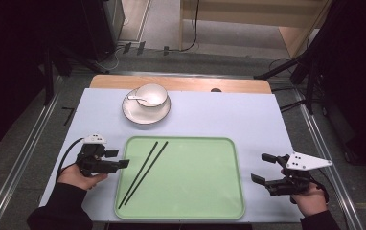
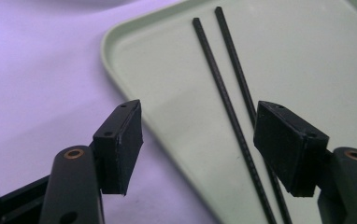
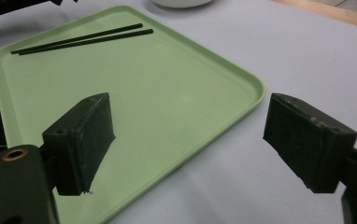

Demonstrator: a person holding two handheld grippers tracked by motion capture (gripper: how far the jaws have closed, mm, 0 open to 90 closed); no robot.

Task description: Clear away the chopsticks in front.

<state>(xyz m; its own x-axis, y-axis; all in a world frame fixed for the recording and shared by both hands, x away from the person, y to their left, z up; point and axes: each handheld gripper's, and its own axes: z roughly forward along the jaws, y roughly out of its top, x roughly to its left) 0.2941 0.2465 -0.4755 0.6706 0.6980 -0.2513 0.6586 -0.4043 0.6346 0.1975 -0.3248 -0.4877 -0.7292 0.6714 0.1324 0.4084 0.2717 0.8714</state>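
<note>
A light green tray [image 1: 190,191] lies at the front middle of the table. Two black chopsticks [image 1: 145,170] lie side by side on its left part, slanting from far right to near left. My left gripper [image 1: 118,158] hovers open at the tray's left edge, nothing between its jaws; its own view shows the chopsticks [image 2: 230,102] and the tray rim [image 2: 120,60] just ahead of the left gripper [image 2: 197,144]. My right gripper [image 1: 263,167] stands open just past the tray's right edge; the right gripper [image 3: 188,135] frames the tray corner [image 3: 256,91], with the chopsticks [image 3: 81,38] far off.
A white bowl [image 1: 152,94] with a white spoon [image 1: 138,98] in it sits on a white saucer [image 1: 145,115] at the back of the table. A pale mat [image 1: 248,120] covers the table; a wooden strip [image 1: 181,83] shows along the far edge.
</note>
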